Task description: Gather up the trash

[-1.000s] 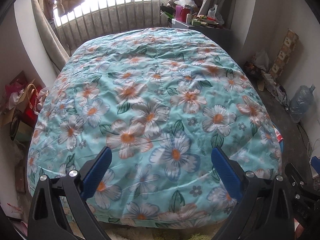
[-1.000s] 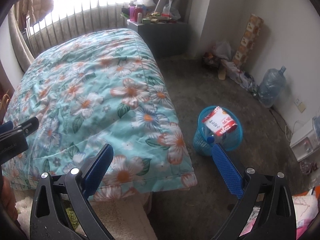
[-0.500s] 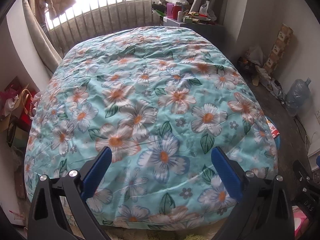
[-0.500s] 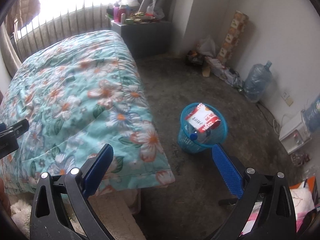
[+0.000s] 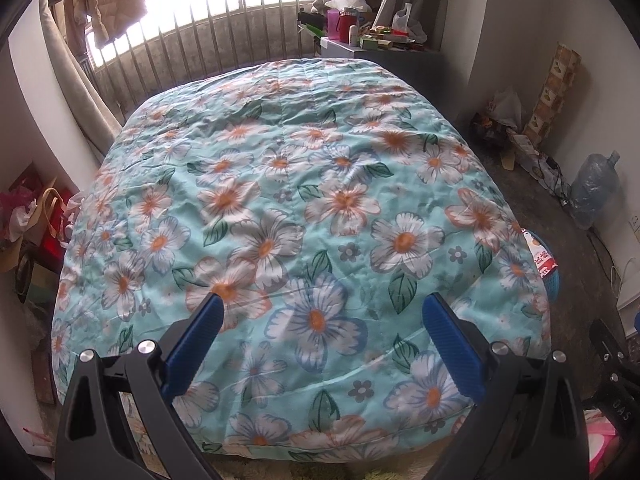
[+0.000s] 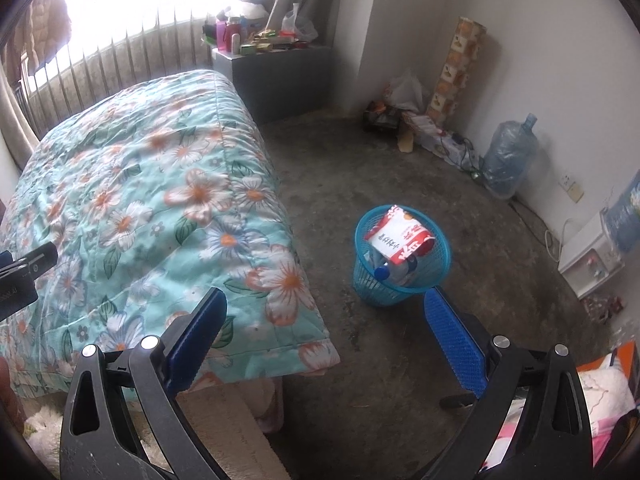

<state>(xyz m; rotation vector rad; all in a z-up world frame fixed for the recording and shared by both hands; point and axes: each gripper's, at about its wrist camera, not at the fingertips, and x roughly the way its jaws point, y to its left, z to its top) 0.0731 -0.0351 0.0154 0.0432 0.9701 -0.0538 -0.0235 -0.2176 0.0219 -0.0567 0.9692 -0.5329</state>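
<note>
A blue mesh waste basket (image 6: 434,276) stands on the concrete floor right of the bed. It holds a red and white packet (image 6: 400,236) and a plastic bottle (image 6: 394,271). Its rim peeks past the quilt edge in the left wrist view (image 5: 551,280). My right gripper (image 6: 324,316) is open and empty, held above the floor near the bed's foot corner, short of the basket. My left gripper (image 5: 320,320) is open and empty above the foot of the bed with the floral quilt (image 5: 288,208).
A grey cabinet (image 6: 280,76) with bottles and boxes stands by the window. A water jug (image 6: 508,156), a tall box (image 6: 456,68) and bags line the right wall. A white appliance (image 6: 588,256) sits at the right. Bags lie left of the bed (image 5: 36,216).
Both grippers have drawn back and risen. The bed and the basket look smaller and farther off. The basket has shifted left in the right wrist view. Both grippers stay open.
</note>
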